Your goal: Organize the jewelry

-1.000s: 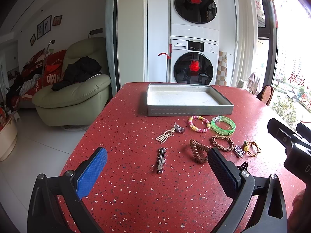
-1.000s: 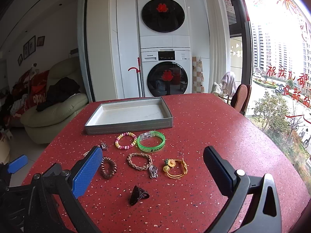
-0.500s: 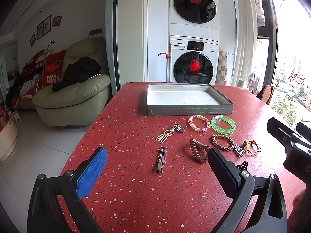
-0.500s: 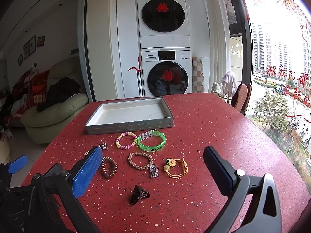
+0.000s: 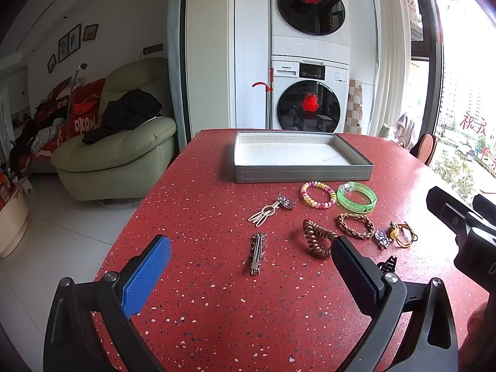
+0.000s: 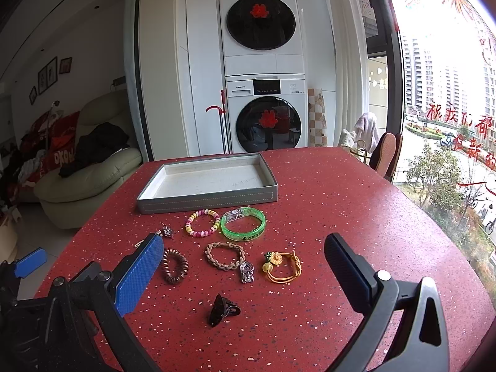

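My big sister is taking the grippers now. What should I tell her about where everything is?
Left gripper: open, holding nothing, above the red table.
Right gripper: open, holding nothing, also above the table.
Grey tray: has nothing in it, at the far side of the table.
Still loose on the table in front of the tray: beaded bracelet, green bangle, braided bracelet, brown spiral hair tie, yellow cord bracelet, silver hair clip, dark claw clip, plus a few small charms.
Done: nothing yet.
Left: move every piece into the tray.
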Available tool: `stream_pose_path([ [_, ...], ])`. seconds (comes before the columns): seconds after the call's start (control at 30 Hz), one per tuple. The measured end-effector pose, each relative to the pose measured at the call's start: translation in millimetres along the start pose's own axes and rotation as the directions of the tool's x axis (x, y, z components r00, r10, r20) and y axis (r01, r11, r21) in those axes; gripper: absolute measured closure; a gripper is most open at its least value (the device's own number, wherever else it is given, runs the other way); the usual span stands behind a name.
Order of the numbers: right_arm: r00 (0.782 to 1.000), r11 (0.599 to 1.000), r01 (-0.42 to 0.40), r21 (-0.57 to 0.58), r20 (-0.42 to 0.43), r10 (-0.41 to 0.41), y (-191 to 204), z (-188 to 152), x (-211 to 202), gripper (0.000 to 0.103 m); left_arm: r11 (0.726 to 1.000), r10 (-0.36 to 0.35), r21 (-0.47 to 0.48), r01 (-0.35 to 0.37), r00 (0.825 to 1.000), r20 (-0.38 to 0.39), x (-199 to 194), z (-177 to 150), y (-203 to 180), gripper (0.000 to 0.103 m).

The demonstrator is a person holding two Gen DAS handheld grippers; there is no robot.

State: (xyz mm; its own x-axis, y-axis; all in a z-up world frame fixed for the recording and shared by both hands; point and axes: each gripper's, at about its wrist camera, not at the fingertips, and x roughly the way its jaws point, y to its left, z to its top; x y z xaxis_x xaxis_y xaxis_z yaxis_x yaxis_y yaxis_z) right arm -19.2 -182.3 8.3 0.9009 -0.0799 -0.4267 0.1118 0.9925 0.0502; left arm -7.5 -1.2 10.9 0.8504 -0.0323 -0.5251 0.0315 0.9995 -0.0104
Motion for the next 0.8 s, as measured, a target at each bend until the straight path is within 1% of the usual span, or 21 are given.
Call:
stream_pose_path([
  [0.13, 1.000, 1.000, -0.003, 0.002, -0.002, 0.003, 0, -1, 0, 0.000, 1.000, -0.003, -0.001, 0.003, 1.000, -0.011, 2, 0, 1, 0.000],
  [0.27, 1.000, 1.000, -0.014, 0.004, -0.023, 0.014, -2, -2, 2, 0.000, 1.000, -0.024, -0.010, 0.024, 0.999, -0.041, 11, 4, 7, 0.000],
  [0.33, 0.999, 1.000, -0.024, 0.009, -0.044, 0.025, -4, -2, 5, 0.000, 0.999, -0.032, -0.003, 0.032, 0.997, -0.070, 20, 9, 12, 0.000],
  [0.4, 0.997, 1.000, -0.024, 0.014, -0.073, 0.025, -6, -2, 9, 0.000, 0.999, -0.031, 0.017, 0.033, 0.992, -0.121, 33, 11, 16, 0.000],
  [0.5, 0.989, 1.000, -0.014, 0.015, -0.150, 0.016, -10, -4, 20, 0.000, 0.998, -0.054, 0.014, 0.058, 0.977, -0.206, 54, 13, 24, 0.000],
  [0.63, 0.962, 1.000, -0.006, 0.004, -0.274, 0.007, -11, -12, 40, 0.000, 0.994, -0.107, -0.020, 0.106, 0.944, -0.314, 80, 11, 31, 0.000],
  [0.8, 0.918, 0.999, -0.025, 0.022, -0.396, 0.032, -13, -27, 62, 0.001, 0.987, -0.159, -0.045, 0.153, 0.918, -0.364, 97, 9, 28, 0.000],
])
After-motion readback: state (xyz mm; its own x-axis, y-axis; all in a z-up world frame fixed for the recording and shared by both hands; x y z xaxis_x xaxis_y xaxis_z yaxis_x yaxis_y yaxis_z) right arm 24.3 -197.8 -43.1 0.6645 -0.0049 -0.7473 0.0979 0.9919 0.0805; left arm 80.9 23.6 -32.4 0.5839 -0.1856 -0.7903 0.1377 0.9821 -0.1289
